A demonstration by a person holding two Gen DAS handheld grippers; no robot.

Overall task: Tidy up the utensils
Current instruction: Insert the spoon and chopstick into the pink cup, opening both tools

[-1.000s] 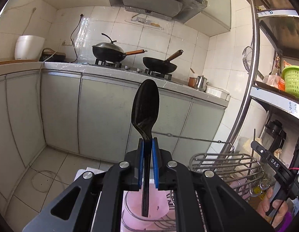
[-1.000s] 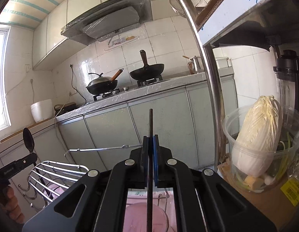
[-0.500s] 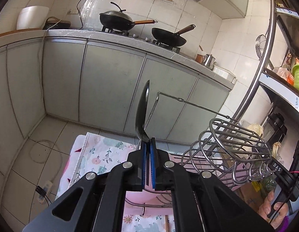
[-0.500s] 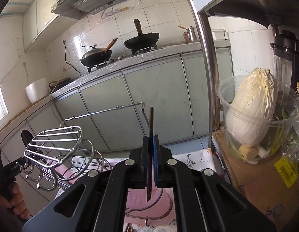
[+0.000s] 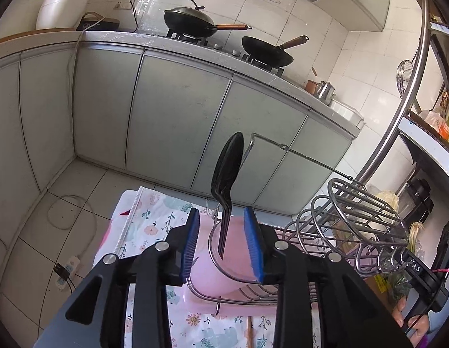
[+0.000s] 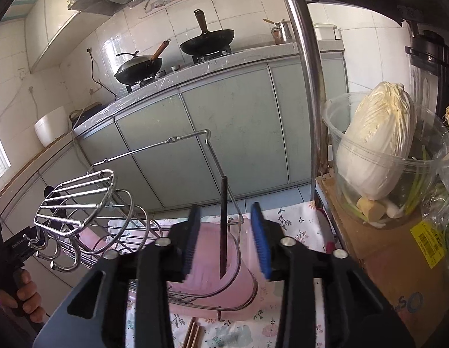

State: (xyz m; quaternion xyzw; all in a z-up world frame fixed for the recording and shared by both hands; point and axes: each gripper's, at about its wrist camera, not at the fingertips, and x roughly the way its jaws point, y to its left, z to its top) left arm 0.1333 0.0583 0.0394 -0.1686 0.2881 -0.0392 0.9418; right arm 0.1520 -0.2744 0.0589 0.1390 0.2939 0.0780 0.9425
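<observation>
Left view: the left hand-held gripper (image 5: 224, 240) stands with its blue pads (image 5: 191, 240) spread wide and released; the black spoon (image 5: 226, 174) hangs between them, bowl up, touching neither pad, its handle tip over the pink cup (image 5: 215, 272) in the wire rack (image 5: 354, 220).
Left view only: the spoon's broad bowl, a power strip (image 5: 66, 271) on the floor tiles, and at far right the person's hand (image 5: 410, 319) on the other tool.
Table: a floral cloth (image 5: 149, 220) covers the table under the rack.
Right view: the right hand-held gripper (image 6: 227, 240) is also spread and released; a thin dark utensil (image 6: 223, 226) stands upright between its blue pads (image 6: 260, 242), clear of both, its lower end over the pink cup (image 6: 201, 264).
Right view only: brown chopsticks (image 6: 192, 335) lying on the cloth below the rack, and a napa cabbage (image 6: 375, 145) in a clear tub (image 6: 427, 200) on a cardboard box (image 6: 392, 261) at right.
Backdrop: two woks (image 6: 138, 66) sit on the stove in both views.
Change: half a second ago both pairs of pads were clenched on their utensils; now both have let go, and the cameras have tipped further down toward the rack.
</observation>
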